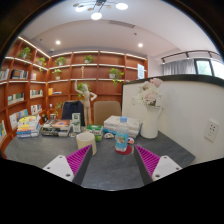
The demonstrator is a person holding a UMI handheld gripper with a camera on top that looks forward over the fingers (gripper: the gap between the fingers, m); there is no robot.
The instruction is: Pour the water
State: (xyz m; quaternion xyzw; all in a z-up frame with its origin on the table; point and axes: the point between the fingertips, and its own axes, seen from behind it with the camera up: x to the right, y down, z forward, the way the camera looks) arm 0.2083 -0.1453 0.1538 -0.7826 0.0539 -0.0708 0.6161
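A small clear bottle (pixel 122 138) with a blue cap and a pale label stands upright on the grey surface (pixel 110 168), ahead of the hand-held gripper (pixel 112 160) and slightly toward its right finger. It looks like thin plastic, cylindrical and light, and is probably the water source for the pour. It stands free of the fingers, so the grasp has not yet begun.

The hand-held gripper is released: its two fingers stand spread wide, the magenta ribbed pads (pixel 78 160) facing inward with nothing between them. That spread suits an approach to the bottle's round body.

Just left of the bottle sits a tan box-like object (pixel 87 142), and behind it lies a flat white case (pixel 122 126). A white vase (pixel 150 122) of pale flowers stands to the right, close to a white partition wall (pixel 195 115). Farther left, colourful boxes (pixel 28 126) crowd the surface. I cannot make out a clear cup to pour into. Wooden shelves (pixel 90 70) with plants line the back wall.
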